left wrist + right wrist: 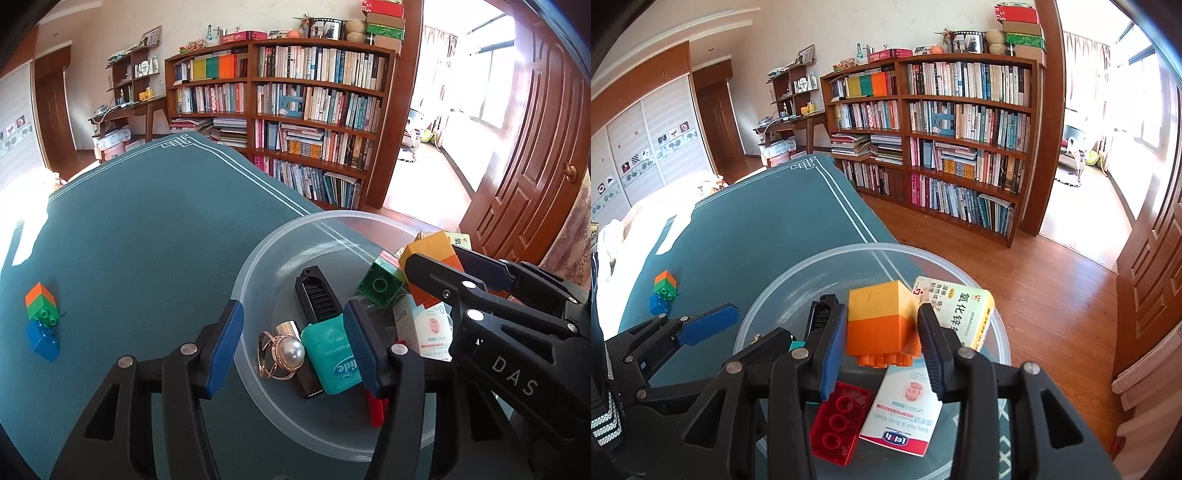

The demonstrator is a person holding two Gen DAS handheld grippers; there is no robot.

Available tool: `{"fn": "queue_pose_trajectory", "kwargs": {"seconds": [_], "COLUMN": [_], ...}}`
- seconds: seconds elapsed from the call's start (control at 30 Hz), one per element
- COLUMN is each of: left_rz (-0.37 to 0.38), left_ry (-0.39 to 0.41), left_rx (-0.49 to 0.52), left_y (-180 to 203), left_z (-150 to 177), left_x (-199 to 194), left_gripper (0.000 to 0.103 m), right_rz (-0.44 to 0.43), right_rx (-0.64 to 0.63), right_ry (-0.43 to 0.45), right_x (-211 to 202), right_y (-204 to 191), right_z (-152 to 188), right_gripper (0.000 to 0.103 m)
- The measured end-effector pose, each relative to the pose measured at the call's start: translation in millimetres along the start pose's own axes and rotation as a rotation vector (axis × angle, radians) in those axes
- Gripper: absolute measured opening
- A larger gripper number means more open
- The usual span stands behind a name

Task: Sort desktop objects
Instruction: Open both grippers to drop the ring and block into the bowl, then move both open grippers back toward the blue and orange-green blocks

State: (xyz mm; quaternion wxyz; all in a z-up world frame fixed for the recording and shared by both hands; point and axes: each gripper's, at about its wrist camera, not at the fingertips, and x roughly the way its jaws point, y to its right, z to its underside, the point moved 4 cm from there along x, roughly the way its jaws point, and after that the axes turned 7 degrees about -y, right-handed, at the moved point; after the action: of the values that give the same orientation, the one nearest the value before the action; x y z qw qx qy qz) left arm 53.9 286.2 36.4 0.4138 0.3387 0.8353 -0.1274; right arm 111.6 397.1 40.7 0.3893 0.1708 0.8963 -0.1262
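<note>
A clear plastic bowl [258, 258] [812, 262] sits at the near right corner of the teal table. My left gripper [291, 347] [738, 332] hangs open over it. Between its jaws lie a teal floss box [328, 354], a pearl ring [284, 354] and a black comb [317, 295]; the floss box rests by the right pad. My right gripper [882, 332] [443, 266] is shut on a yellow-and-orange block [879, 321] [432, 254], held above the bowl. A green block [380, 284] shows beside it.
Under the right gripper lie a red brick [838, 421], a white baby-wash box [905, 406] and a yellow-edged medicine box [964, 310]. An orange, green and blue block stack [42, 317] [663, 291] lies at the left of the table [147, 229]. Wooden floor and a bookshelf [960, 140] lie beyond the table's right edge.
</note>
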Motion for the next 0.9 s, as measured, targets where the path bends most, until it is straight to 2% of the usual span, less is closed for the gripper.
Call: {"fn": "queue_pose_trajectory", "kwargs": {"seconds": [0.9], "left_rz": [-0.017], "left_ry": [0.017], "left_rx": [-0.126], "left_y": [-56], "left_z": [15], "left_x": [-20], "left_gripper": [0.060], "right_rz": [-0.017], "right_rx": [-0.043], "right_ry": [-0.010], "right_x": [3], "right_y": [-34], "right_z": [-2], "right_gripper": [0.043]}}
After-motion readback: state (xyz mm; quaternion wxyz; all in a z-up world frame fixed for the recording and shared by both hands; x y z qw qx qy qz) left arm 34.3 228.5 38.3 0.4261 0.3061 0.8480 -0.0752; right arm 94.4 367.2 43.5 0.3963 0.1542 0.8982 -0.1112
